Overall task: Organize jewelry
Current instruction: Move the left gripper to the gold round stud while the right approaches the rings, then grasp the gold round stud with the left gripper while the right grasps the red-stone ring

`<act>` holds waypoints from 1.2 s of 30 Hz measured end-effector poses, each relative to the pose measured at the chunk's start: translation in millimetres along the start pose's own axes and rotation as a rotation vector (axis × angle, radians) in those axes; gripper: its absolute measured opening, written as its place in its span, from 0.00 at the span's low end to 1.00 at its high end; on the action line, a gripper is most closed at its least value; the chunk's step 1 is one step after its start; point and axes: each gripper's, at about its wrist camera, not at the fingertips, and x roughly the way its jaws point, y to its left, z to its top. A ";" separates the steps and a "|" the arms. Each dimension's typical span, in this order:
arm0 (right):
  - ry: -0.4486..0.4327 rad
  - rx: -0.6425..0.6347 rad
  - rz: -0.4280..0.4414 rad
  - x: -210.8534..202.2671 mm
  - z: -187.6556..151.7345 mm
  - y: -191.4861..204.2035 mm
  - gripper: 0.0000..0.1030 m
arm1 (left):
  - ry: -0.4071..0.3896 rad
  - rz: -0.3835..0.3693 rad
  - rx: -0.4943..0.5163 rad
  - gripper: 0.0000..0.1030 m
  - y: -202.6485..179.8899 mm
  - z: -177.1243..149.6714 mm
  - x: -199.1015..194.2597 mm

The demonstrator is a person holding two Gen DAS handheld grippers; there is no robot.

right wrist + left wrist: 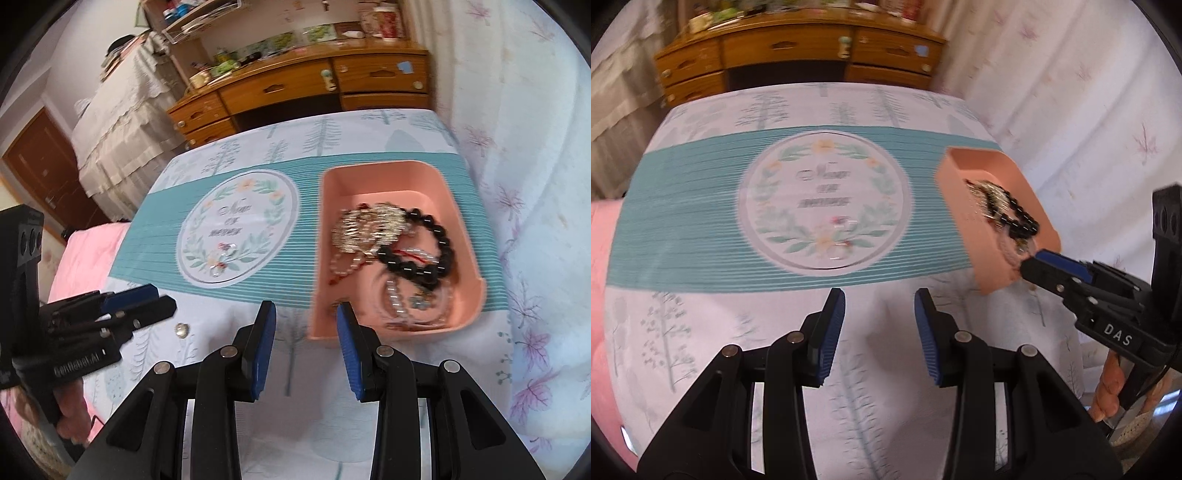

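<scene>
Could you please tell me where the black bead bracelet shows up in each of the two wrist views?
Left wrist view: the black bracelet lies right of centre, inside the pink tray.
Right wrist view: right of centre, in the tray's middle, beside gold jewelry.
Shared landmark: the wreath circle on the cloth, left of the tray.

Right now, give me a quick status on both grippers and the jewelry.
Left gripper open, empty. Right gripper open, empty, at the pink tray's near edge. Bracelets piled in tray; one clear piece out on the placemat. Nothing blocking.

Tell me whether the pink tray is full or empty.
Partly full: the tray holds a black bead bracelet, gold chains and clear beads.
</scene>
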 end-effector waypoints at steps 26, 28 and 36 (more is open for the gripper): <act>0.085 -0.103 0.068 113.5 53.5 82.3 0.34 | 0.060 0.077 -0.015 0.35 27.7 -45.5 56.5; 0.098 -0.086 0.065 122.1 61.8 81.9 0.34 | 0.059 0.090 -0.019 0.33 27.1 -43.9 58.4; 0.152 -0.069 0.101 154.1 87.7 95.3 0.34 | 0.055 0.106 -0.065 0.15 38.5 -42.4 55.5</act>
